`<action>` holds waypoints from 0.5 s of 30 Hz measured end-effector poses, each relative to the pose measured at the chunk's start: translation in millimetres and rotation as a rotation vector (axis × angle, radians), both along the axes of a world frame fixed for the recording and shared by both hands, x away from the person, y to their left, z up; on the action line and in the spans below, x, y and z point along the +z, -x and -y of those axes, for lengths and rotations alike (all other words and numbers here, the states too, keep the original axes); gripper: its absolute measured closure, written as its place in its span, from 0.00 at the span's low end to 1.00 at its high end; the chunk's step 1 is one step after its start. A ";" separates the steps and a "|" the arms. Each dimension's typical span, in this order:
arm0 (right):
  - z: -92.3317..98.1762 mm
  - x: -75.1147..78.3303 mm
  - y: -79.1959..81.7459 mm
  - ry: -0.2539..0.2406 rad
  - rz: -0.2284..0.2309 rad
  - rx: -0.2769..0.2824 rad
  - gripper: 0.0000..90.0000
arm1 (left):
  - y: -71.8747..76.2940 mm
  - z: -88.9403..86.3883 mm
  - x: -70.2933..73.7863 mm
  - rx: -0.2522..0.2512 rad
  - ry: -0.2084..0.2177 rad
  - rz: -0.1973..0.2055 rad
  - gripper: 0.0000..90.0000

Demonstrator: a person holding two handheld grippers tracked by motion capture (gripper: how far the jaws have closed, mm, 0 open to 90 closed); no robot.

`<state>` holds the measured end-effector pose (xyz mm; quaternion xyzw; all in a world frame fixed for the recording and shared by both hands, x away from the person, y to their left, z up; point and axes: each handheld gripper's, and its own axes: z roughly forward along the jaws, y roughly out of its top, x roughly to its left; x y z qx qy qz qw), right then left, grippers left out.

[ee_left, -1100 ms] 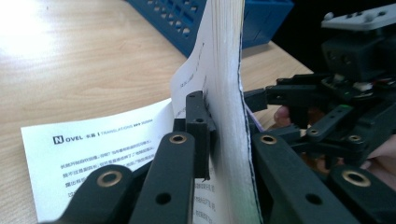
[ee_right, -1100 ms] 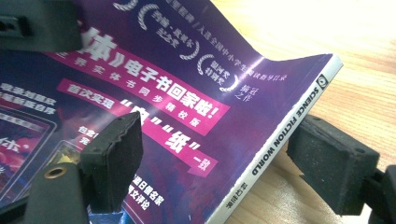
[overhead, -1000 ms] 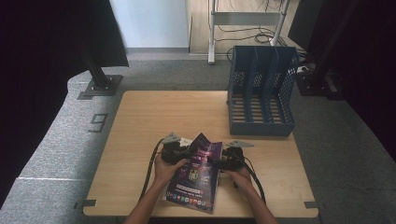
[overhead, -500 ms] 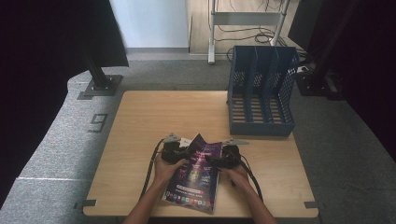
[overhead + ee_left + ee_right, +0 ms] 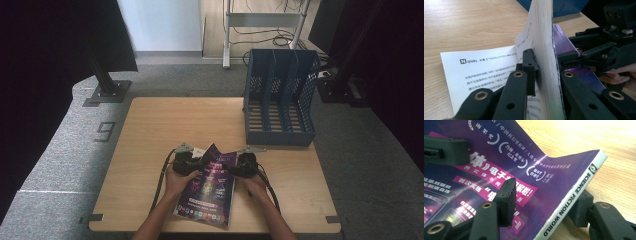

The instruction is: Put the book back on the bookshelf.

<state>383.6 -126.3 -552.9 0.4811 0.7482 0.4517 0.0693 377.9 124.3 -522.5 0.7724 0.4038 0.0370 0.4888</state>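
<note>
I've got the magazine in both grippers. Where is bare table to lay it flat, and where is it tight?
Bare wood spans the table left of the blue file rack, back to the far edge, and also right of the right gripper, in front of the rack. It is crowded at the near middle, where the magazine, left gripper and hands meet.

Glossy purple paper magazine (image 5: pixel 210 187) on a smooth matt wood-grain table (image 5: pixel 165 120); blue plastic file rack (image 5: pixel 280 100)

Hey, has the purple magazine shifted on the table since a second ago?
No. In the high view the magazine lies at the same spot short of the blue file rack, at the table's near edge.
</note>
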 end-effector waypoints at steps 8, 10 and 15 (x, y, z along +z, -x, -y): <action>-0.3 0.2 -1.5 0.006 -0.008 0.005 0.62 | 0.0 -1.4 0.4 0.007 -0.002 0.003 0.91; 0.7 0.5 -1.3 -0.001 -0.005 0.006 0.65 | 0.0 -2.5 0.4 0.010 0.000 0.002 0.91; 4.0 4.7 0.8 -0.031 0.008 0.008 0.71 | -0.5 -6.2 1.1 0.024 0.010 -0.005 0.91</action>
